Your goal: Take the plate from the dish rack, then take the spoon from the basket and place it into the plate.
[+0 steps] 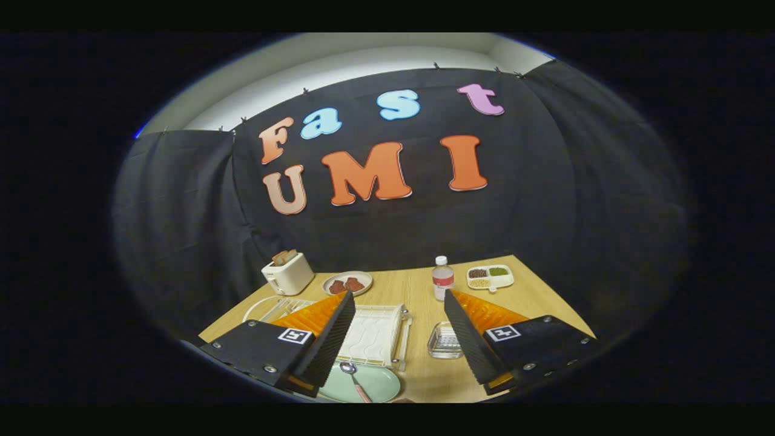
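Gripper (396,315) fingers spread wide apart, nothing between them, raised above the wooden table (424,375). Nearest, just below and between the finger bases, a pale green plate (378,387) lies flat on the table; the spoon (353,376) rests in it, bowl toward the far side, pinkish handle running toward the near edge. Just beyond the plate, a white dish rack (375,336) with a ribbed tray surface, partly hidden behind the left finger. To the right of the rack, between the fingers, a small clear basket (445,340), contents hard to make out, possibly nothing in it. Left of the rack, a curved white rim shows behind the left finger; cannot tell what it belongs to. Farther on, a bottle (442,278) with a white cap and a red label stands upright, near the right fingertip. Far left, a cream toaster (287,274) with slices standing in its slots. Between toaster and bottle, a small plate with two brown pieces (347,283). Far right, a white divided dish (490,277) holding dark, green and pale fillings in separate compartments.
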A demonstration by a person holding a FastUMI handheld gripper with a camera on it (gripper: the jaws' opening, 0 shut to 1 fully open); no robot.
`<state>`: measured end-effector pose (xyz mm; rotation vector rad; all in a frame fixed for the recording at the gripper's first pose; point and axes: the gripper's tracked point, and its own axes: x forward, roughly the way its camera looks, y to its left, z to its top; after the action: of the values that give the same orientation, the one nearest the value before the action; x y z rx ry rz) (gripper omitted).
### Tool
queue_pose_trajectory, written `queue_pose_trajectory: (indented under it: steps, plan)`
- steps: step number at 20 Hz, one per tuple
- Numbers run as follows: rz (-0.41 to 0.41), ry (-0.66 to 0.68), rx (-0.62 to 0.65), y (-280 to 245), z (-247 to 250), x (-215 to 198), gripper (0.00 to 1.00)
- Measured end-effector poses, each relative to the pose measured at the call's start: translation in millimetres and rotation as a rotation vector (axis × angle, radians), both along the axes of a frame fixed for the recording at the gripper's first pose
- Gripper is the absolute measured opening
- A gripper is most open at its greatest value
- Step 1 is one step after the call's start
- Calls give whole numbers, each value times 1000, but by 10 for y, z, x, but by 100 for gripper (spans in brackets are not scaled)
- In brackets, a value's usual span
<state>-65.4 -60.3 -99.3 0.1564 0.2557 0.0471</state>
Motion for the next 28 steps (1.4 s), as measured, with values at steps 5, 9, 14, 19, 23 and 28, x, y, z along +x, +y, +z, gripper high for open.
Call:
queue_pose_trajectory:
  steps: [5, 9, 14, 19, 23, 28]
  plan:
    - [-56, -157, -112, -128, 513, -19, 92]
    - [-56, -224, -121, -95, 781, -25, 92]
    - [-93, -306, -147, -176, 1014, -41, 92]
    - [-96, -303, -156, -216, 995, -74, 92]
    - [-97, -277, -155, -209, 917, -64, 92]
    - [-77, -260, -166, -149, 832, -62, 92]
